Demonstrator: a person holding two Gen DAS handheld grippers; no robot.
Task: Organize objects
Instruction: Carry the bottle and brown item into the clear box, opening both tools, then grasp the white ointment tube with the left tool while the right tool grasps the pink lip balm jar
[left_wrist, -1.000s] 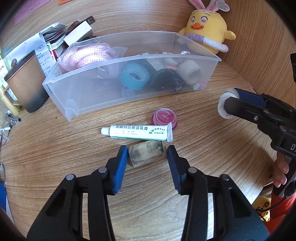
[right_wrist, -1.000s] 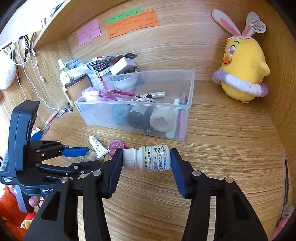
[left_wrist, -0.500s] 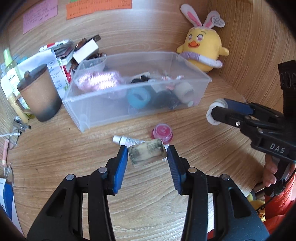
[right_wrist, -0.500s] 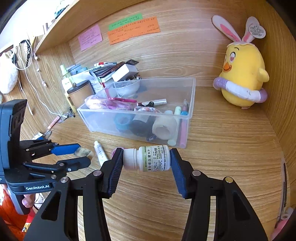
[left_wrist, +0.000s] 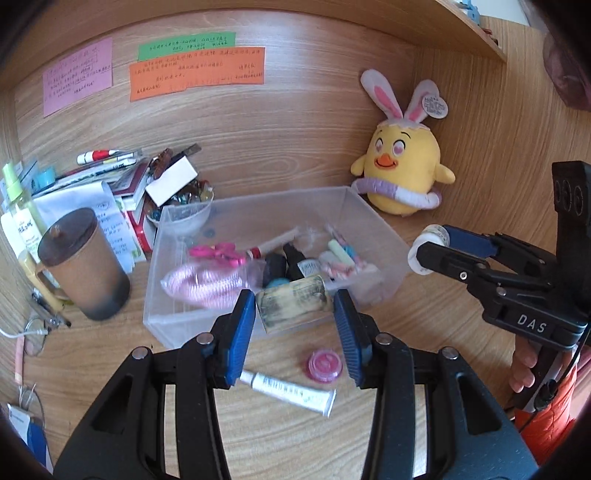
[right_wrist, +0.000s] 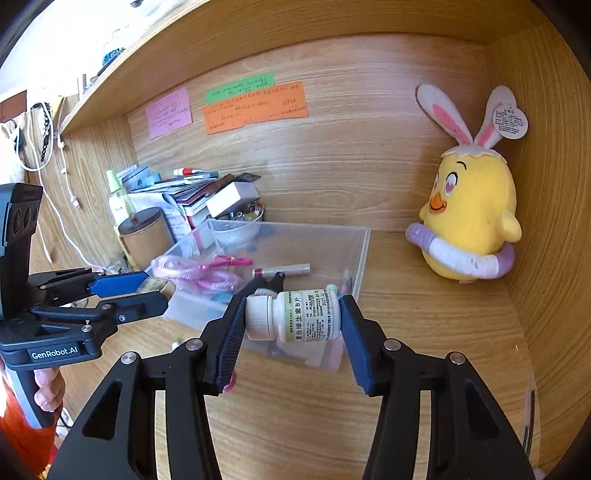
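Observation:
My left gripper (left_wrist: 295, 314) is shut on a small worn-labelled jar (left_wrist: 293, 305) and holds it in the air in front of the clear plastic bin (left_wrist: 384, 236). The bin holds pink cord, tape, tubes and other small items. My right gripper (right_wrist: 291, 321) is shut on a white pill bottle (right_wrist: 295, 319), lifted near the bin's right end (right_wrist: 364, 251). The right gripper shows in the left wrist view (left_wrist: 439, 245), and the left gripper in the right wrist view (right_wrist: 151, 291). A white ointment tube (left_wrist: 291, 391) and a pink round tin (left_wrist: 325, 365) lie on the desk.
A yellow plush chick (right_wrist: 469, 218) sits at the back right corner. A brown lidded cup (left_wrist: 83, 266) stands left of the bin, with stacked books, pens and a glass bowl (left_wrist: 188, 218) behind it. Wooden walls close the back and right.
My left gripper closed on the jar and lifted it off the desk toward the bin. My right gripper rose with the pill bottle and came closer to the bin.

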